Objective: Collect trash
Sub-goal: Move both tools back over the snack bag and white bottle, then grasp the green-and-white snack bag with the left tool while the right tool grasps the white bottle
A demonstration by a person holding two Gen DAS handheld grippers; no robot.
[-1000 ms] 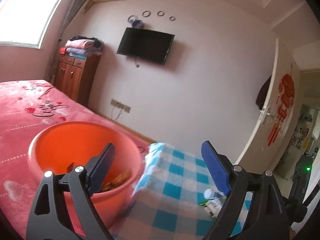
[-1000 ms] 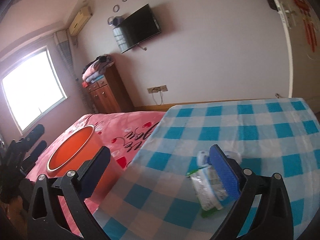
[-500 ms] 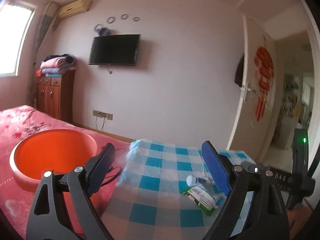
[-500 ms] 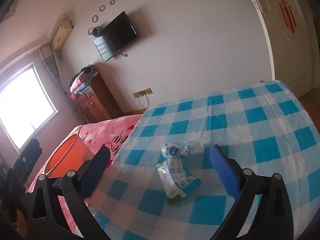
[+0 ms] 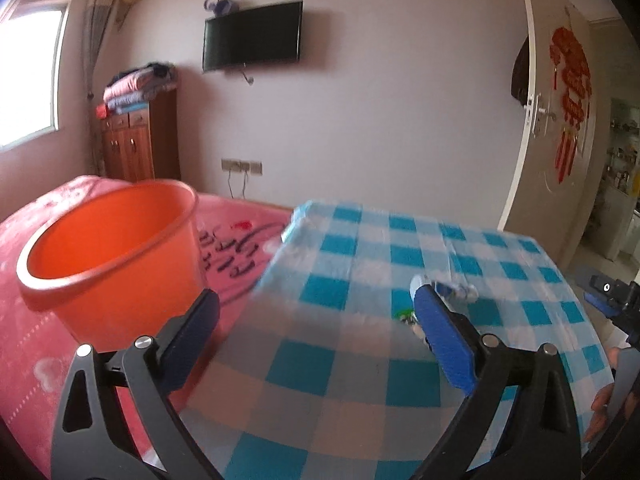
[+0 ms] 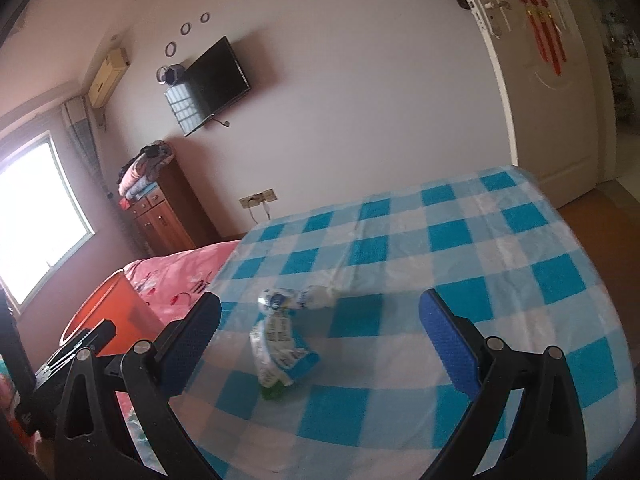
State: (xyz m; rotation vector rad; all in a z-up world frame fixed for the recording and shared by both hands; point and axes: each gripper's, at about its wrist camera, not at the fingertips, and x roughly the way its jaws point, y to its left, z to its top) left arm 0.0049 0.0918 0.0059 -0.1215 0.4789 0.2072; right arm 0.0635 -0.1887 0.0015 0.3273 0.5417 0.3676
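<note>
A crumpled white and blue wrapper (image 6: 283, 346) lies on the blue checked tablecloth (image 6: 500, 264), with a small white and blue wrapper (image 6: 294, 298) just behind it. My right gripper (image 6: 318, 334) is open and empty, low over the table, with both wrappers between its fingers' line of sight. In the left wrist view the wrappers (image 5: 452, 290) are partly hidden behind the right finger. My left gripper (image 5: 316, 330) is open and empty, above the table's left edge. An orange bucket (image 5: 112, 256) stands on the pink bed at the left.
The pink bed (image 5: 28, 360) adjoins the table on the left. A wooden dresser (image 5: 136, 144) with folded cloths stands by the far wall under a TV (image 5: 252, 36). A white door (image 5: 560, 128) stands open at the right. The other gripper (image 5: 616, 304) shows at the right edge.
My right gripper has moved closer to the wrappers, which now lie nearer its left finger. My left gripper has swung toward the table, with the bucket now closer at the left.
</note>
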